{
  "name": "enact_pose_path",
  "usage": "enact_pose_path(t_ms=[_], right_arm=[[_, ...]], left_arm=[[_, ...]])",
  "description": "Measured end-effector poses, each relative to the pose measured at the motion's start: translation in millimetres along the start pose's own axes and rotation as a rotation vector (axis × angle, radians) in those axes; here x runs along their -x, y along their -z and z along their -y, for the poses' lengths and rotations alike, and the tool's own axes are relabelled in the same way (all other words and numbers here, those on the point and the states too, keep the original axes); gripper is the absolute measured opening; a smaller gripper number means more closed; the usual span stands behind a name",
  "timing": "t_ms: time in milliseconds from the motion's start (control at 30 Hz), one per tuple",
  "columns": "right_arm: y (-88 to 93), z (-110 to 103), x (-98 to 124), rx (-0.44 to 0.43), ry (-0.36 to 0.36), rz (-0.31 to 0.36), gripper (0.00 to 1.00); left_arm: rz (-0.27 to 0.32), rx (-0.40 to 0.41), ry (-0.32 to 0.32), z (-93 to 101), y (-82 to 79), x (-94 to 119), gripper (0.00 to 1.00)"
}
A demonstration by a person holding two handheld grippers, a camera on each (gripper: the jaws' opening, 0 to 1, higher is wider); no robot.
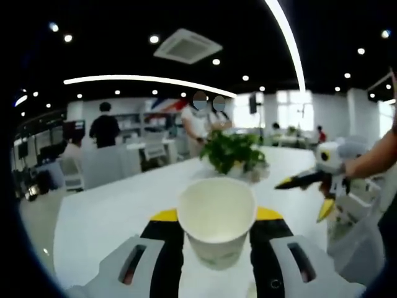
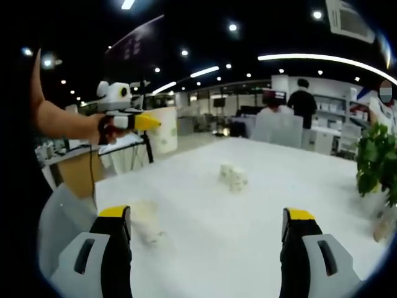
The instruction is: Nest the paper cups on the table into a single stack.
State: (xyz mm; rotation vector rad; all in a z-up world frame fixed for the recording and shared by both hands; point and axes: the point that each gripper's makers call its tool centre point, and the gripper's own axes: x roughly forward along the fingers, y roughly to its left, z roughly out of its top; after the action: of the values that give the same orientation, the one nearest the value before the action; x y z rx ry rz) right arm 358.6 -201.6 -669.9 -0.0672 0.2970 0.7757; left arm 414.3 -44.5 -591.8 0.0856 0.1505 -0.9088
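Holding a paper cup (image 1: 216,226) upright between the jaws of my left gripper (image 1: 216,231), raised above the white table (image 1: 111,211). Left gripper view: cup mouth open toward camera, a potted plant (image 1: 232,151) behind it, my right gripper (image 1: 309,186) off to the side, jaws parted with nothing between them. Right gripper view: my right gripper's (image 2: 208,226) own jaws stand wide apart over the table; the left gripper with its held cup (image 2: 162,129) appears at upper left; a second cup (image 2: 232,177) lies on its side mid-table; a blurred pale object (image 2: 146,220), possibly another cup, near the left jaw.
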Motion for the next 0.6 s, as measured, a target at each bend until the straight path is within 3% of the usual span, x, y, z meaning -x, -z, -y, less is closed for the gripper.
enact_pose_path(t_ms=[600], right_arm=[[4.2,-9,-1,0.001,-0.014,-0.001,1.0]], left_arm=[[-0.015,-0.02,-0.011,49.9,16.1,24,0.41]])
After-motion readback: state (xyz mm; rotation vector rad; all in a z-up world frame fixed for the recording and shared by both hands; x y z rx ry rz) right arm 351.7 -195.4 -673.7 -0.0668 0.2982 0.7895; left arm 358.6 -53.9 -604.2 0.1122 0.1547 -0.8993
